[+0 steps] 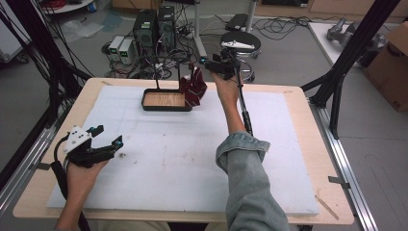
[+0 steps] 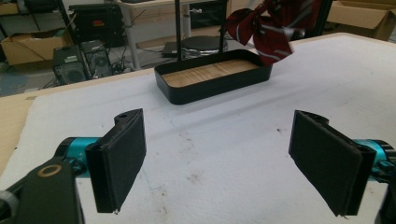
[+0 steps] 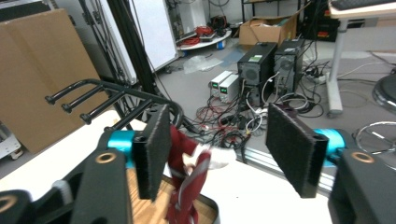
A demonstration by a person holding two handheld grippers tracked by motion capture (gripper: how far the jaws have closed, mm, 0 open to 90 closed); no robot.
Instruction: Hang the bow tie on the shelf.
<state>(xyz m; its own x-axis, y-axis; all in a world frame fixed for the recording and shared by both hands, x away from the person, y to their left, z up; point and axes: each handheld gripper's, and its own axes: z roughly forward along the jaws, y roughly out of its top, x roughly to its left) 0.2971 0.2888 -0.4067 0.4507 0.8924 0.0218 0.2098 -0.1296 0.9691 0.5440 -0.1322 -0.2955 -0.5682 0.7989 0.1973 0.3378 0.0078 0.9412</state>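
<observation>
Resting near the bench's (image 1: 298, 144) left edge, left gripper (image 1: 107, 140) had fingers (image 2: 119, 158) apart and empty, right gripper (image 1: 211, 61) raised at the far edge, fingers (image 3: 294, 147) apart, dark red striped tie (image 1: 193, 86) hung beside the black tray (image 1: 166, 107).

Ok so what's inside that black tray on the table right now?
The black tray shows a bare wooden floor and black stand posts rising from it. The dark red striped tie hangs over its right end, hiding that corner.
</observation>
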